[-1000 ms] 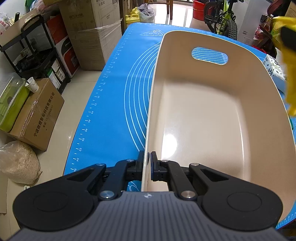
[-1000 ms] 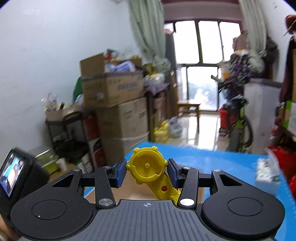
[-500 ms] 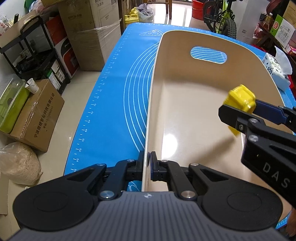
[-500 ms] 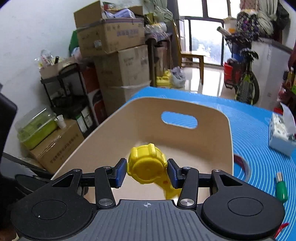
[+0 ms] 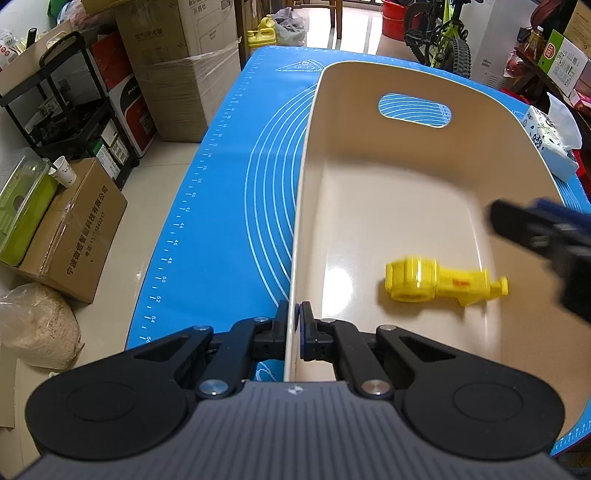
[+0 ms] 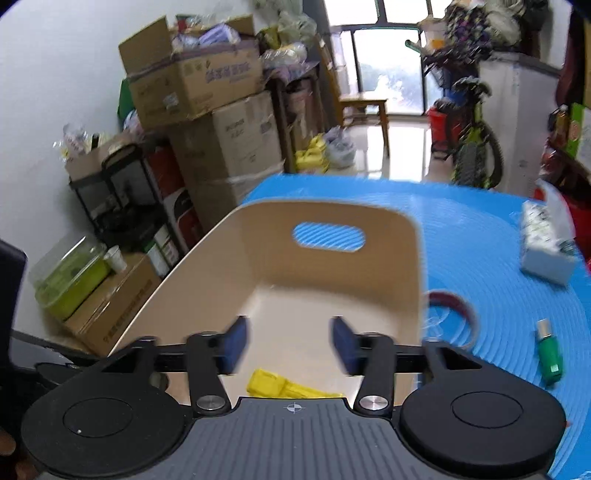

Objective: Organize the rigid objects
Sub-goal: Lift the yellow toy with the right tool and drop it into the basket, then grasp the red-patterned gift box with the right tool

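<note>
A beige bin [image 5: 413, 192] with a handle slot stands on the blue mat [image 5: 236, 177]. My left gripper [image 5: 294, 328] is shut on the bin's near left rim. A yellow plastic toy [image 5: 443, 284] lies on its side on the bin floor, near the right wall. My right gripper [image 6: 290, 343] is open and empty above the bin; the toy [image 6: 284, 386] shows just below its jaws. The right gripper shows blurred at the right edge of the left wrist view [image 5: 546, 236].
On the mat right of the bin lie a tape roll [image 6: 452, 312], a green marker [image 6: 549, 354] and a tissue pack [image 6: 546, 240]. Cardboard boxes [image 5: 66, 236], a black shelf [image 5: 55, 110] and a bicycle [image 5: 443, 33] stand on the floor around the table.
My right gripper opened and let go of the yellow toy, which now lies on the bin floor. The right gripper has pulled up and back. The left gripper has not moved.
</note>
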A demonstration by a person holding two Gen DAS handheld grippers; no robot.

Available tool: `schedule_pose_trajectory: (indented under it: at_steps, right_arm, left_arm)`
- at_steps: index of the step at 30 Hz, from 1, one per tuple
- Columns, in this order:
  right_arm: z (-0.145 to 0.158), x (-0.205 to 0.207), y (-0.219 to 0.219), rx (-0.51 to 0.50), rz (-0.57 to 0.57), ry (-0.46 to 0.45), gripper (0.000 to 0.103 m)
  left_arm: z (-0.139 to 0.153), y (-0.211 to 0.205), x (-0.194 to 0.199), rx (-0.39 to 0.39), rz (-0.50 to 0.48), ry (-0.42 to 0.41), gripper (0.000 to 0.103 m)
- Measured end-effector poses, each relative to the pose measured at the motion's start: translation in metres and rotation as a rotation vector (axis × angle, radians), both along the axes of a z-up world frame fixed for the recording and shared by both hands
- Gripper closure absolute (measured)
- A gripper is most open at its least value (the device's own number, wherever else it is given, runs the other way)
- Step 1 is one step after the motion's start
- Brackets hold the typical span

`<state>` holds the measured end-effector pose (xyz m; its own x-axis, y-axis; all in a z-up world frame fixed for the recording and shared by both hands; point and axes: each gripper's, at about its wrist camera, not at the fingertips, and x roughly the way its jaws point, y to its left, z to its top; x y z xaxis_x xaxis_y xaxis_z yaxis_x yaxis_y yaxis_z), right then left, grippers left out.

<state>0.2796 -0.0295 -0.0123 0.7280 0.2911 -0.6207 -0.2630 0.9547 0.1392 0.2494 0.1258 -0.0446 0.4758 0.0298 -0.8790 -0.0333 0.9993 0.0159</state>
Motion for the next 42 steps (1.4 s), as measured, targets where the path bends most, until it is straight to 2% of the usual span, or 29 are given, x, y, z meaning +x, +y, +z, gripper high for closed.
schedule_pose_trajectory:
  at_steps: [6,11,17,22,28,36,42]
  right_arm:
    - [0.022,-0.024,-0.04,0.034,-0.086,-0.059,0.03]
    - [0.025,-0.045,-0.071,-0.041,-0.17,-0.106,0.025]
    - [-0.008,-0.061,-0.095,-0.098,-0.205,0.002,0.025]
    - [-0.034,-0.069,-0.099,-0.087,-0.186,0.105,0.025]
    - [-0.055,-0.077,-0.087,-0.126,-0.099,0.166,0.024]
    - [-0.071,-0.074,-0.073,-0.184,-0.01,0.178,0.024]
    - [-0.083,-0.068,-0.068,-0.196,-0.008,0.189,0.024]
  left_arm:
    - [0.0,0.0,-0.001,-0.001,-0.001,-0.001,0.097]
    - [0.0,0.0,-0.001,-0.002,-0.001,0.0,0.097]
    - [0.0,0.001,-0.001,-0.007,0.0,-0.001,0.097]
    - [0.0,0.0,-0.001,-0.006,0.0,0.0,0.097]
    - [0.0,0.0,-0.001,-0.006,0.0,0.0,0.097]
    - [0.001,0.0,-0.001,-0.006,0.0,0.0,0.097]
    - [0.0,-0.001,-0.001,-0.003,0.003,0.0,0.097]
